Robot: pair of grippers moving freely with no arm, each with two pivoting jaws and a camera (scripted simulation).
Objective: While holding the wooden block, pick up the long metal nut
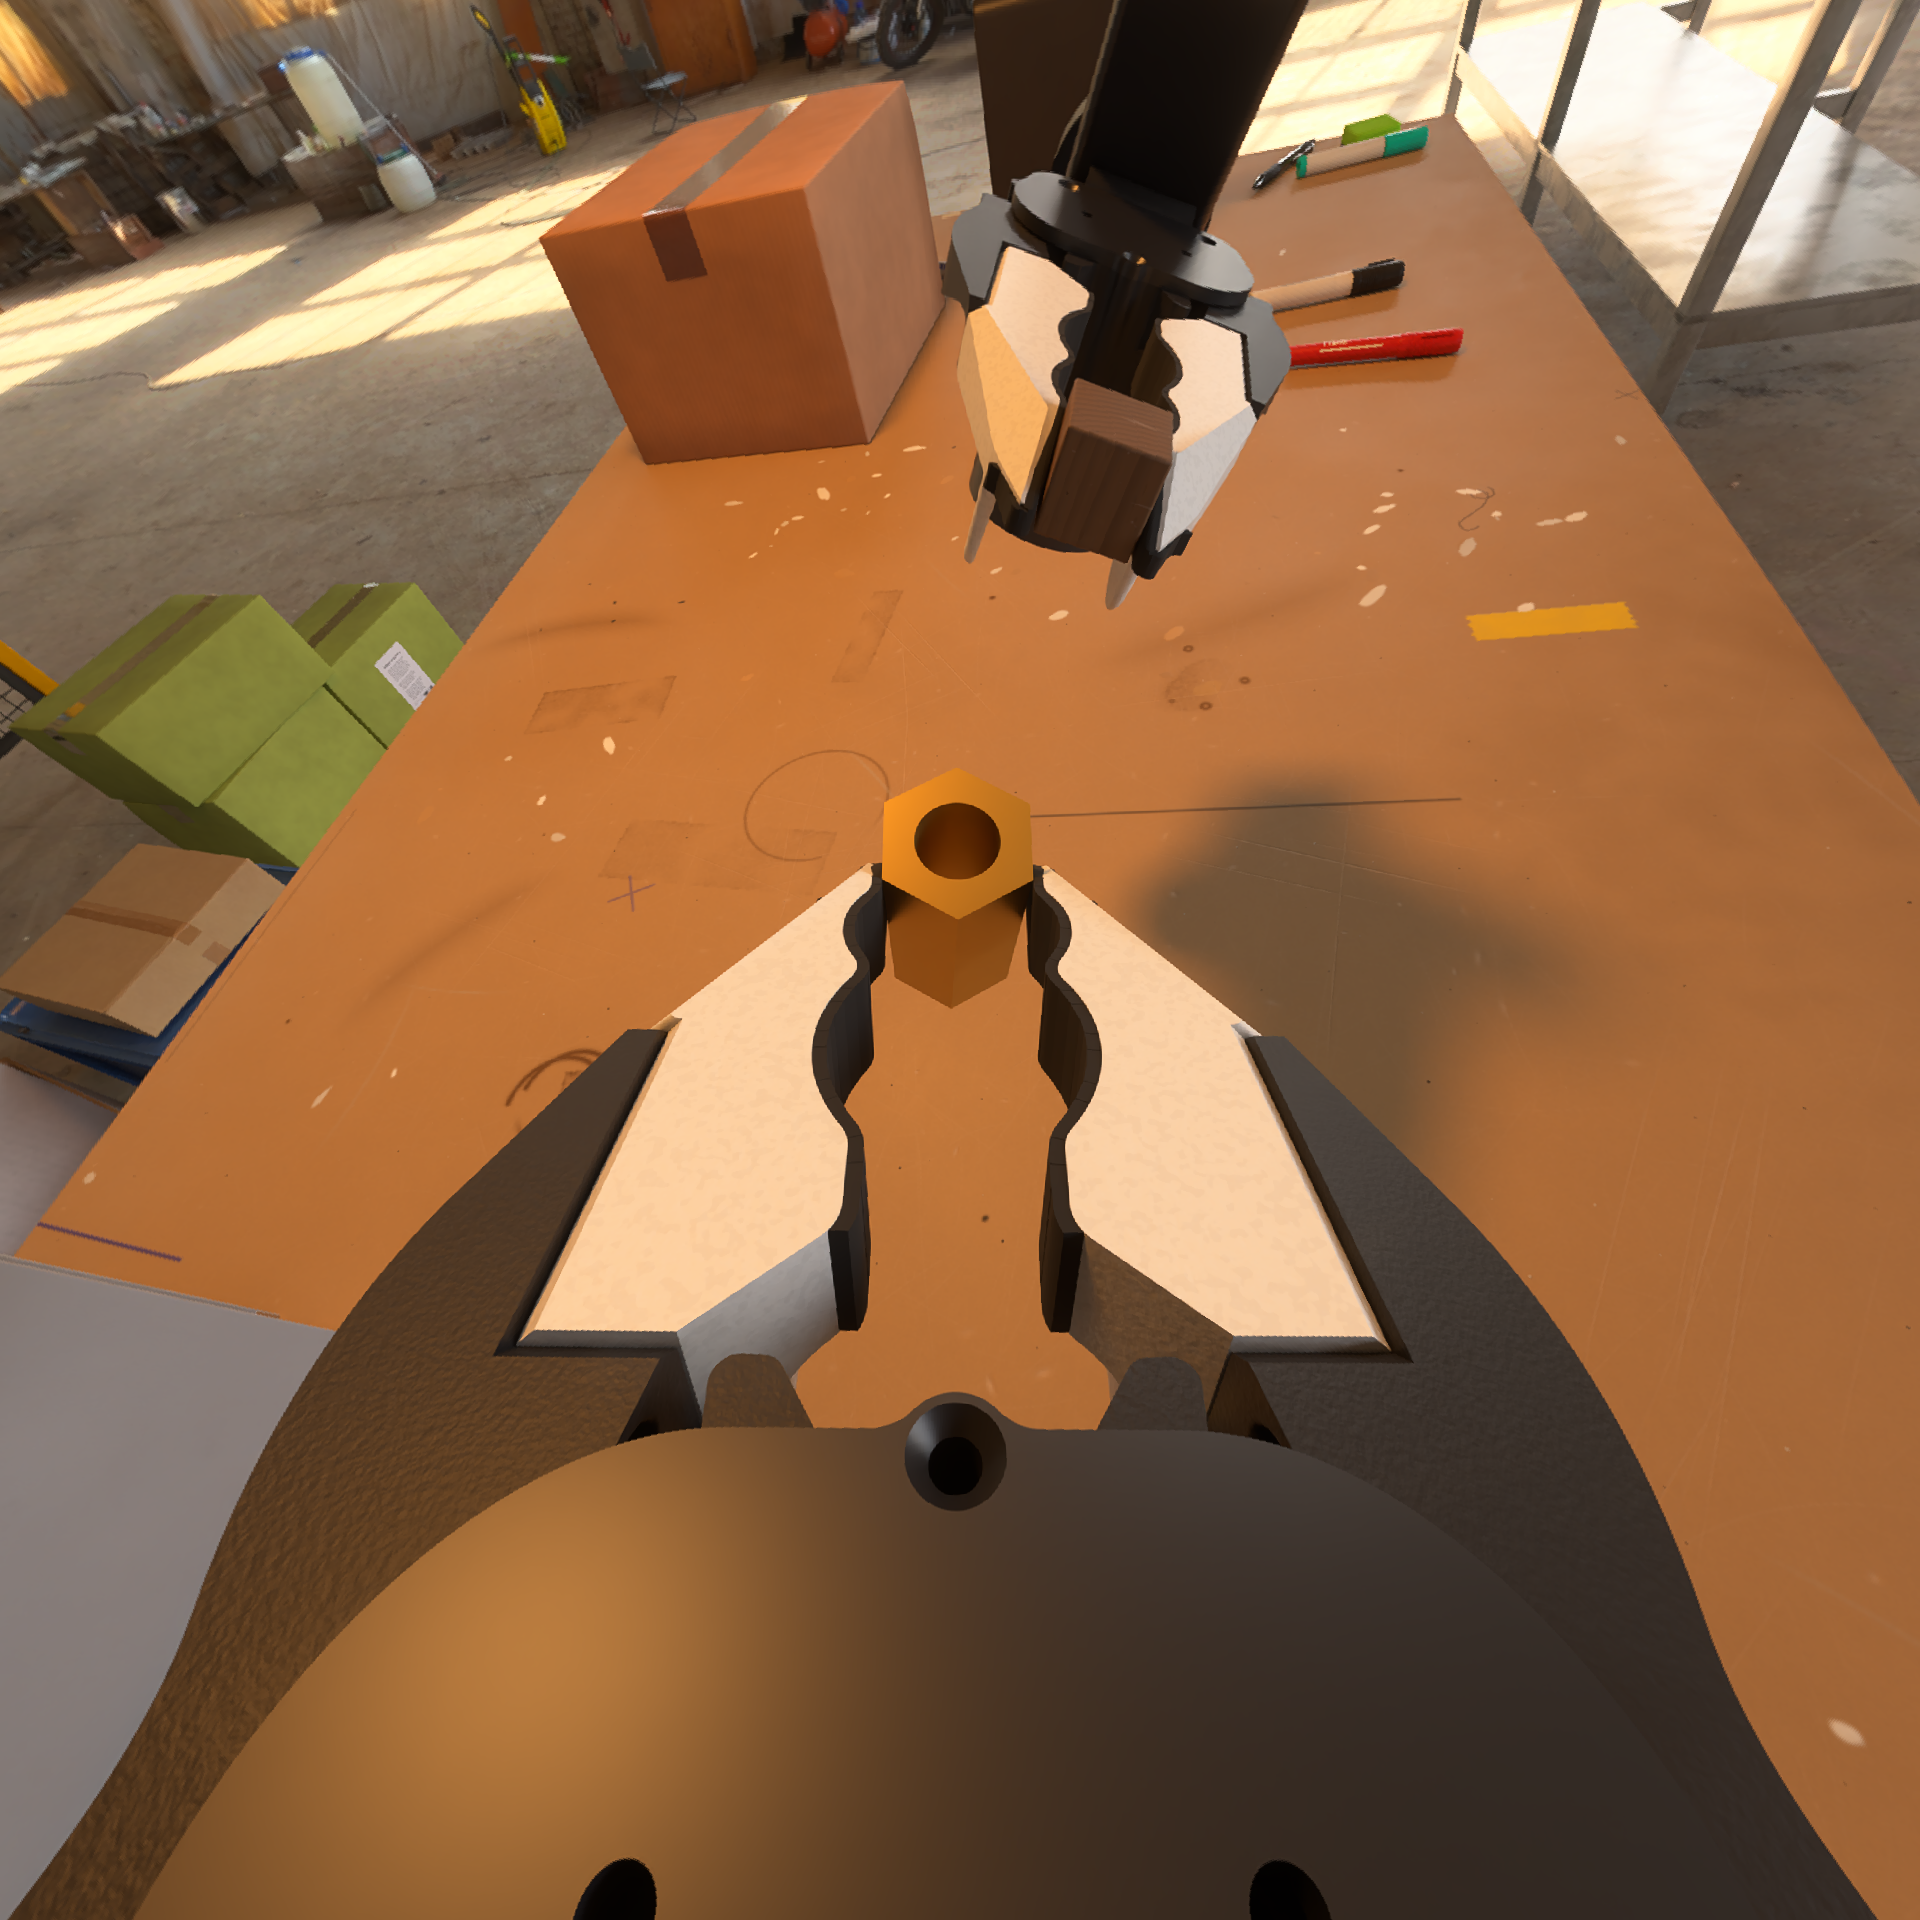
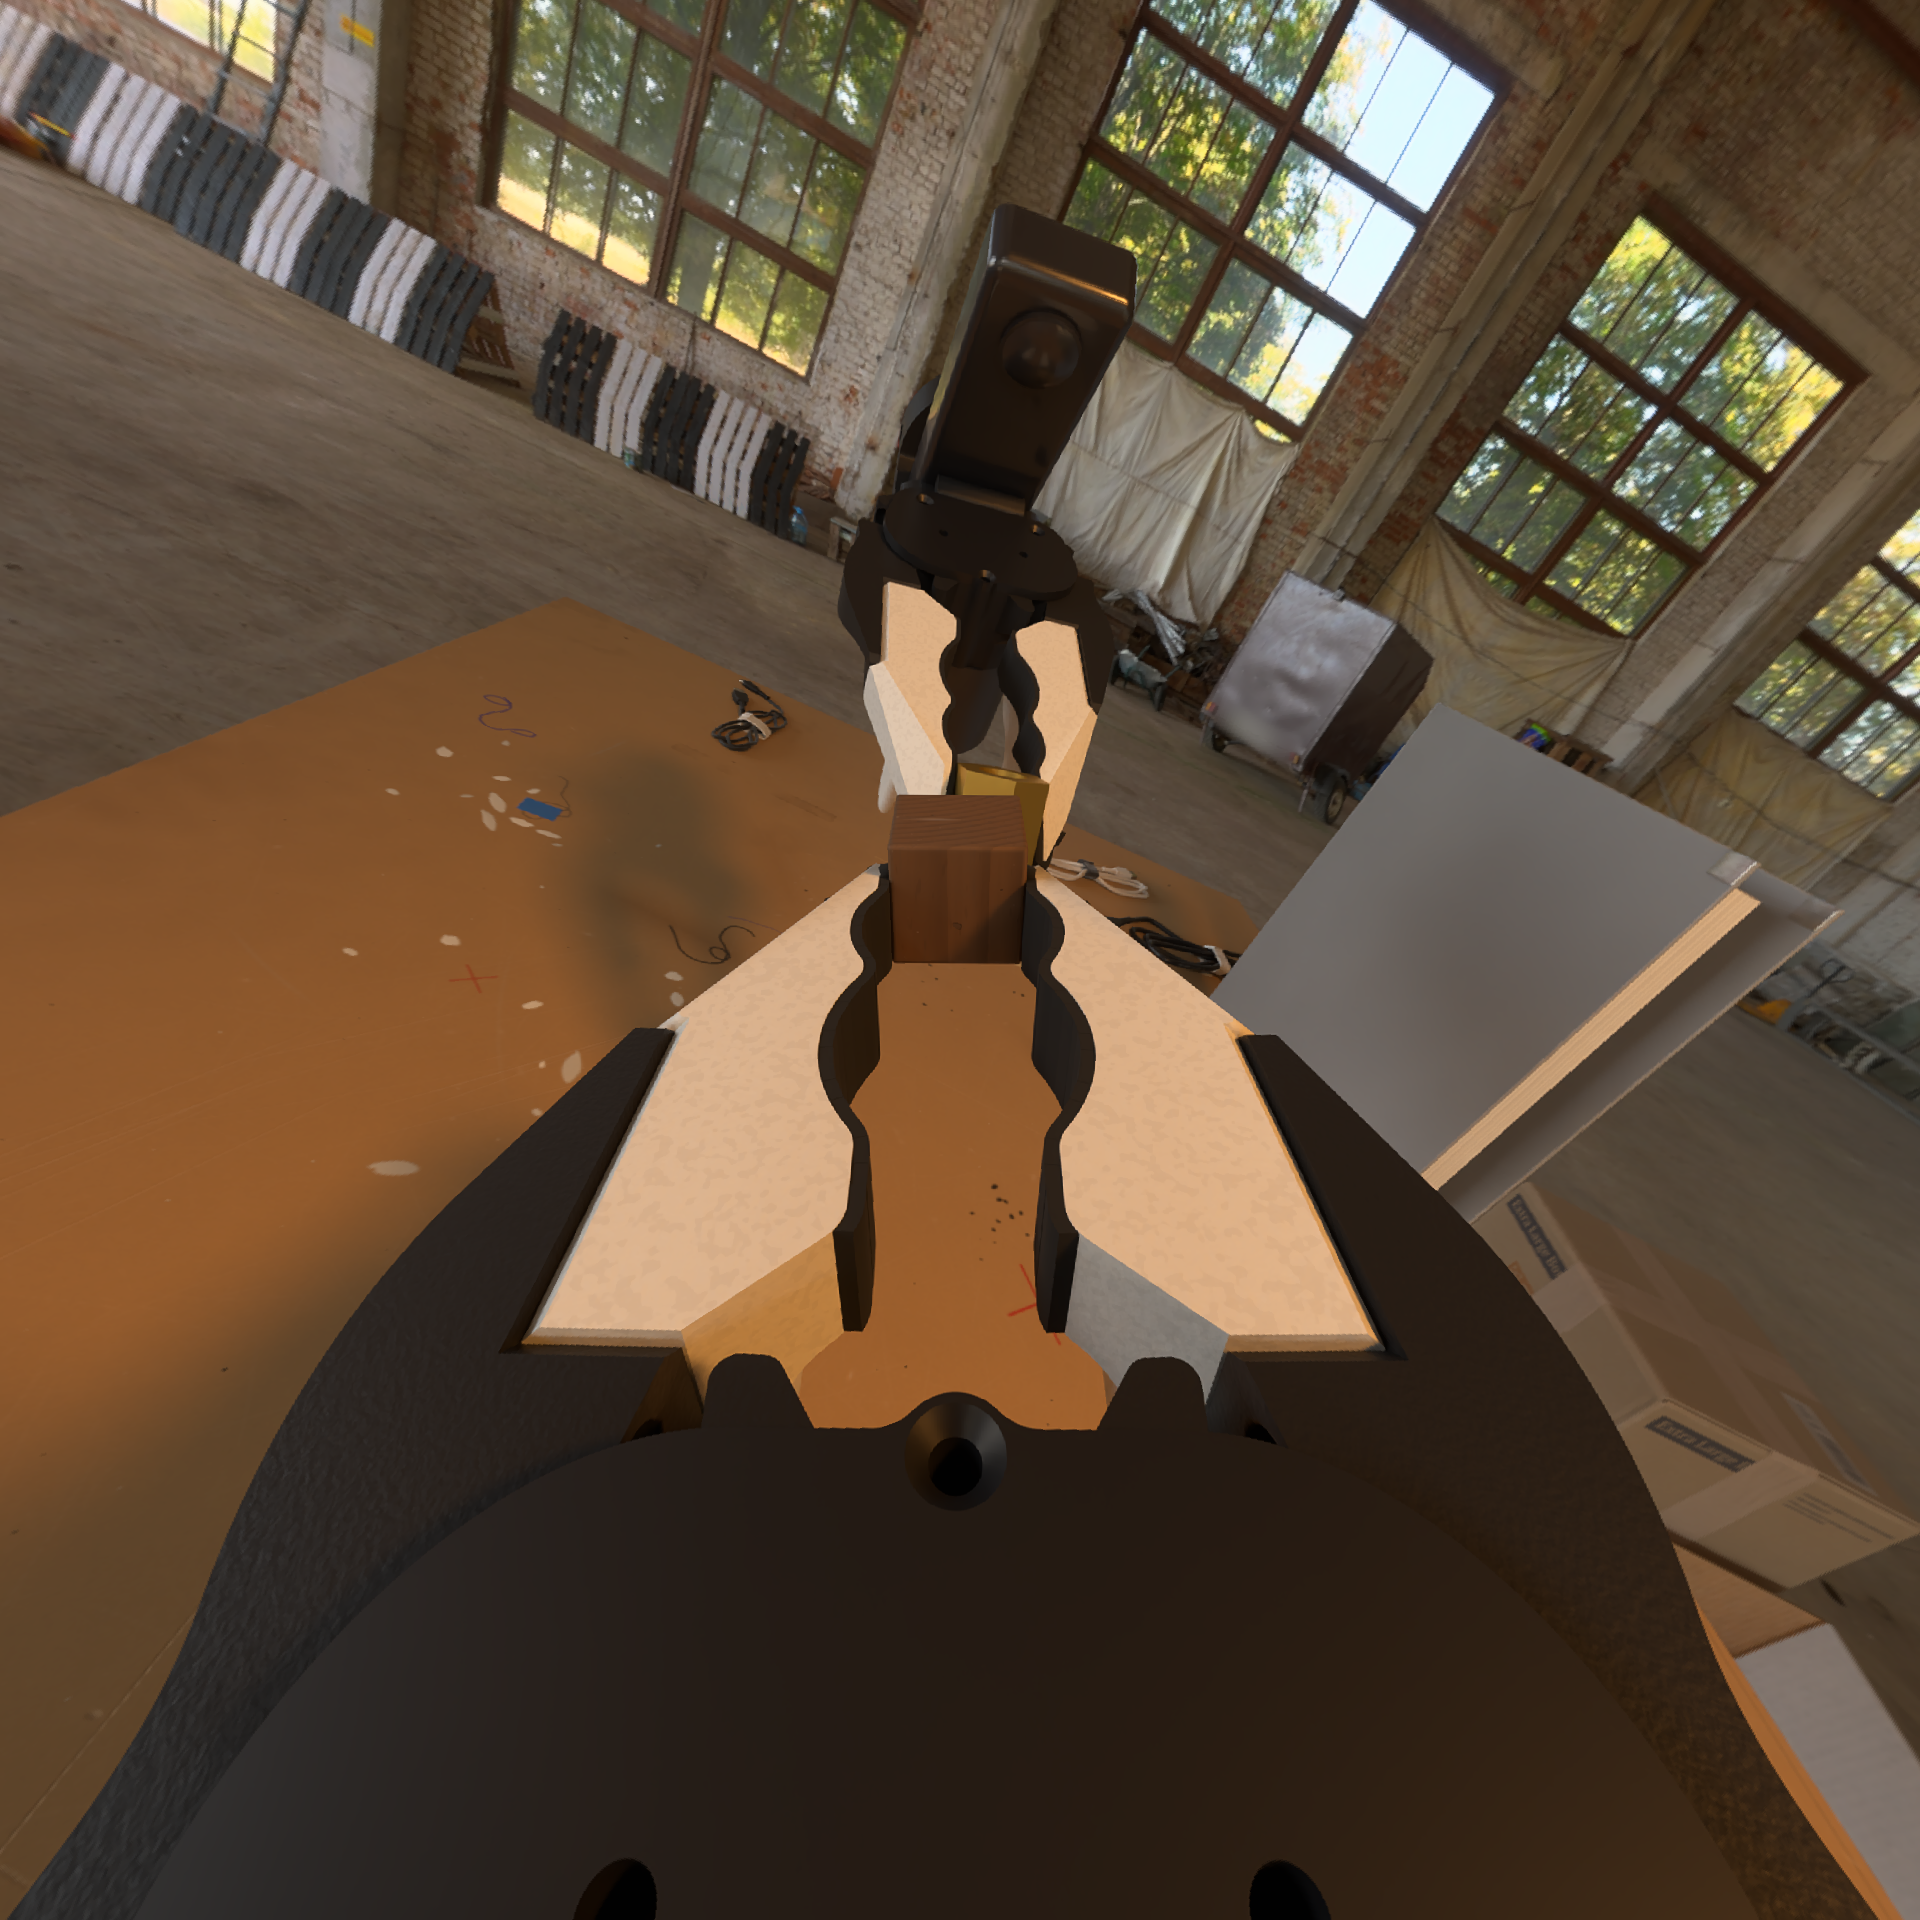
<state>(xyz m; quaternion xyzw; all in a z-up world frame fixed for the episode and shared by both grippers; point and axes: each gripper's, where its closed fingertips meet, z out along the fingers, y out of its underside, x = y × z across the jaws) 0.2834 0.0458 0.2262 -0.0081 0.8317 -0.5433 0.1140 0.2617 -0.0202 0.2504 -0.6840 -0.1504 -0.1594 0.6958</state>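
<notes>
We are holding the nut (image 1: 956,883) upright between our left fingers (image 1: 727,1122); our right fingers (image 2: 1174,1122) are gripping the block (image 2: 956,883).

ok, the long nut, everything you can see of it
The long metal nut is a tall hexagonal prism, golden-orange with a metallic sheen and a round bore through it. It stands roughly upright, bore opening tipped toward the left wrist camera, clamped between the fingertips of the left gripper. Whether its base touches the table cannot be told. The right wrist view shows only a sliver behind the wooden block.
</notes>
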